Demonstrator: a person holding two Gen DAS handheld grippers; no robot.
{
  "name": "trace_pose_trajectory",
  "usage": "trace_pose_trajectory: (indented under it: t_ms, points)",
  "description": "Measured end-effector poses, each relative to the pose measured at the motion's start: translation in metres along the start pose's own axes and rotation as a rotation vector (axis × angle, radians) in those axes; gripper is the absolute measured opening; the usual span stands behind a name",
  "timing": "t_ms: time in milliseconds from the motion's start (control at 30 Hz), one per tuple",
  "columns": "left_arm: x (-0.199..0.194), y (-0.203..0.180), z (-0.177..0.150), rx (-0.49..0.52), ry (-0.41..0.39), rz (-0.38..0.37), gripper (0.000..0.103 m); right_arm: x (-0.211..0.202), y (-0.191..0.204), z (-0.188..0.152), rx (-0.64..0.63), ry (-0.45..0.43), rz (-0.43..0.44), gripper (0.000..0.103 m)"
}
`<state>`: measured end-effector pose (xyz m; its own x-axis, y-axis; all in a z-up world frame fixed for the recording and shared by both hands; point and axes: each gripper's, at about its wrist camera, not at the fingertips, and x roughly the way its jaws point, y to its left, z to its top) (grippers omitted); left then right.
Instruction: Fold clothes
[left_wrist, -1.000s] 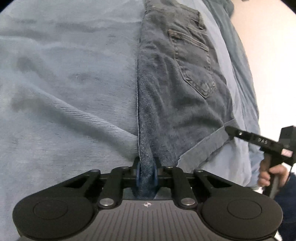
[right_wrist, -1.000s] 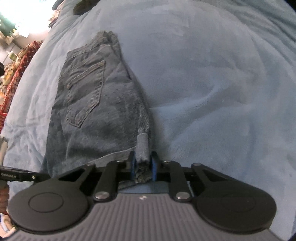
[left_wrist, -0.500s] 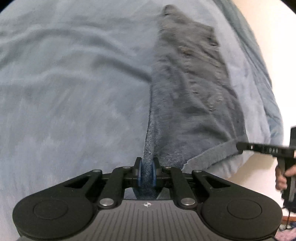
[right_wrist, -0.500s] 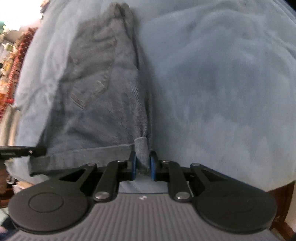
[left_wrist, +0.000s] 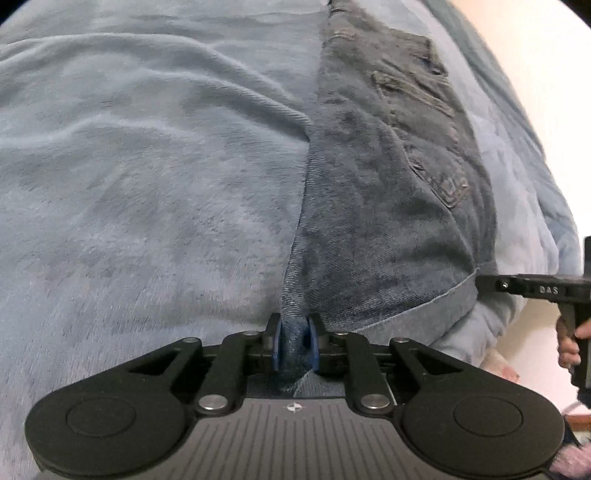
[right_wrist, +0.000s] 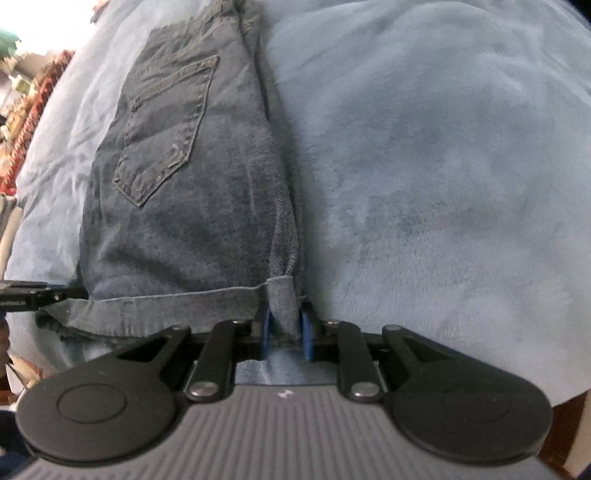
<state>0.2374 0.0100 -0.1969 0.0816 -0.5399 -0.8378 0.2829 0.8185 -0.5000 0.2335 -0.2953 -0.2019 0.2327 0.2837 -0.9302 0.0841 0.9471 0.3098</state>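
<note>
between your left gripper (left_wrist: 294, 345) blue pads a bunched fold of denim still sits, but the jaws are opening: the cloth looks looser there than it did a second ago, when it was pinched tight. your right gripper (right_wrist: 284, 334) has the hem corner of the denim shorts (right_wrist: 192, 192) hanging between its pads, and a sliver of gap shows on each side of the cloth, so the hold looks slack; i can't tell if the pads still press.

out from the jaws, the shorts lie folded in half lengthwise on the blue fleece blanket (left_wrist: 147, 184), back pocket (right_wrist: 166, 129) up, hem edge nearest you and just at the blanket's near edge. compared with a second ago the garment has been dragged toward you and lies flat and stretched. i judge this fold is laid and you're letting go; the next fold across the length is not yet done.

writing: on the right gripper's finger seen from the left camera, white letters read "das" (left_wrist: 548, 290). the lettering on the left finger in the right view is too blurred to read.
</note>
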Motion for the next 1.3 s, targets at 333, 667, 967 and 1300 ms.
trace_pose_trajectory:
  t_ms: [333,667,967,1300]
  points:
    - [-0.008,-0.001,-0.045,0.066,-0.271,0.016,0.015,-0.003,-0.009,-0.055,-0.019,-0.3,0.042,0.018]
    - [-0.045,-0.032,-0.038,0.039,-0.294,0.076,0.012,-0.041,-0.013,-0.074,-0.012,-0.436,0.098,0.015]
    - [-0.049,-0.037,-0.07,0.118,-0.274,0.112,0.012,-0.069,-0.017,-0.115,-0.024,-0.435,0.145,0.017]
    - [-0.083,-0.033,-0.077,0.119,-0.357,0.135,0.019,-0.091,-0.034,-0.133,-0.072,-0.46,0.07,0.026]
